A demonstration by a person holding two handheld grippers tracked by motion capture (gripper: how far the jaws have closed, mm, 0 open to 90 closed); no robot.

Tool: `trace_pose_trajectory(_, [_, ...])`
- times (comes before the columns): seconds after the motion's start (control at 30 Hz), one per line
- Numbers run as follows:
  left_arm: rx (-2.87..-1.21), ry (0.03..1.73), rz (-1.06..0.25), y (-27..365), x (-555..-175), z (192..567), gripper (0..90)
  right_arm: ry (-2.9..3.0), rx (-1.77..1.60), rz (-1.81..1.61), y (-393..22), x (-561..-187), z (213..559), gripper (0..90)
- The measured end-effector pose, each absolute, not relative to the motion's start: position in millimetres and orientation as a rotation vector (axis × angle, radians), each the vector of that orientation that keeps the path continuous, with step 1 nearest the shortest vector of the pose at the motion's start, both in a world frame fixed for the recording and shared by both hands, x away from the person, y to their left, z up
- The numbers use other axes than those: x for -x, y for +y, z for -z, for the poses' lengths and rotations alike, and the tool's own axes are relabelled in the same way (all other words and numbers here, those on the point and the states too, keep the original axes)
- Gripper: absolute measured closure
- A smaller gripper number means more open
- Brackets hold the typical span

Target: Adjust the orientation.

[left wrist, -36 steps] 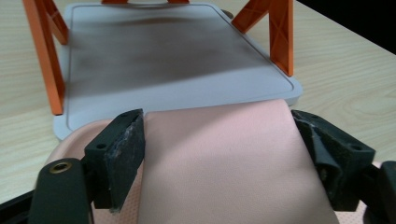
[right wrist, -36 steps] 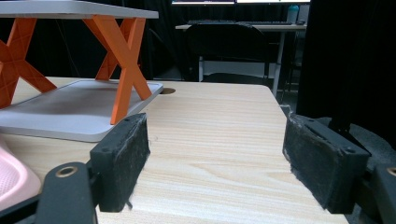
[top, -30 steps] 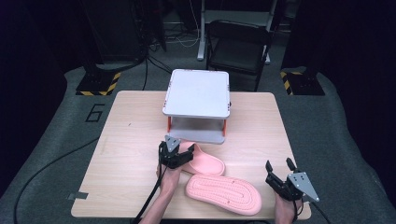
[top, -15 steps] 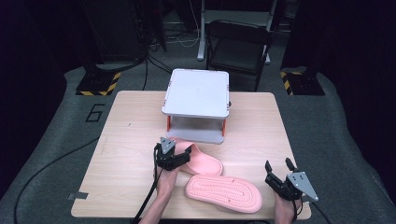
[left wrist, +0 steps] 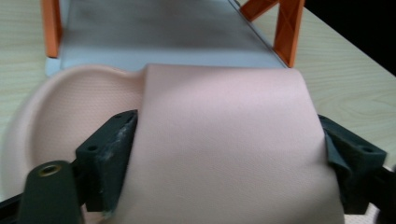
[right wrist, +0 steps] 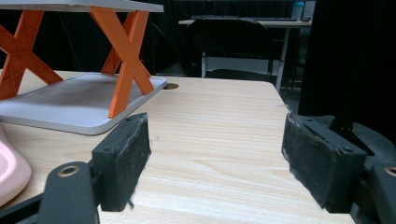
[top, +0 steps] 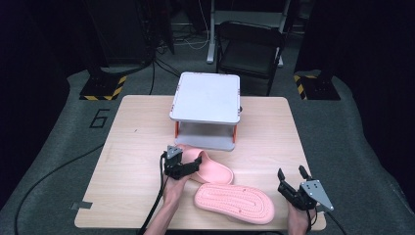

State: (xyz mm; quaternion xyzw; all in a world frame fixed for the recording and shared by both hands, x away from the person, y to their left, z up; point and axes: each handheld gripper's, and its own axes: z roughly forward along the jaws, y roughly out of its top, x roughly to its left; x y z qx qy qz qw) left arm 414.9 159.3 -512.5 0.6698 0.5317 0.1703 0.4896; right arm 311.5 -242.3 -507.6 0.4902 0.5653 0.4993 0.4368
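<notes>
Pink slippers [top: 210, 167], grey rack [top: 206, 97] with orange legs, pale wood table [top: 132, 147]

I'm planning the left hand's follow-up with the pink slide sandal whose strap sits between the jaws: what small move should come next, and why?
Probably draw the left hand-held gripper back off the strap. Its jaws have just been opening and stand either side of the sandal's strap, and the toe already lies at the edge of the grey shelf's lower board, so it looks placed. The right hand-held gripper waits open beside the upside-down sandal.

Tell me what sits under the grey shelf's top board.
Under the grey shelf top: orange legs and a bare grey lower board. The pink slipper lies at its front edge. The far back is hidden.
</notes>
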Motion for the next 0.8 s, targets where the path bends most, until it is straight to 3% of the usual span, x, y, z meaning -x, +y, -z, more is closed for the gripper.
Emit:
trace_pose_trajectory(0.4, [-1.524,1.314,-0.575,168.2,-404.7,504.9,19.0,1.41,-1.216,-1.242,-241.9,-311.6,507.8,23.2])
trace_pose_trajectory(0.67, [-1.532,1.332,-0.65,216.1,-407.4,500.4,18.9,1.413,-1.215,-1.241,-240.5,-312.8,508.4,23.2])
trace_pose_trajectory(0.8, [-1.532,1.309,-0.606,249.1,-407.5,502.2,19.0,1.426,-1.21,-1.234,-240.7,-312.9,508.7,23.2])
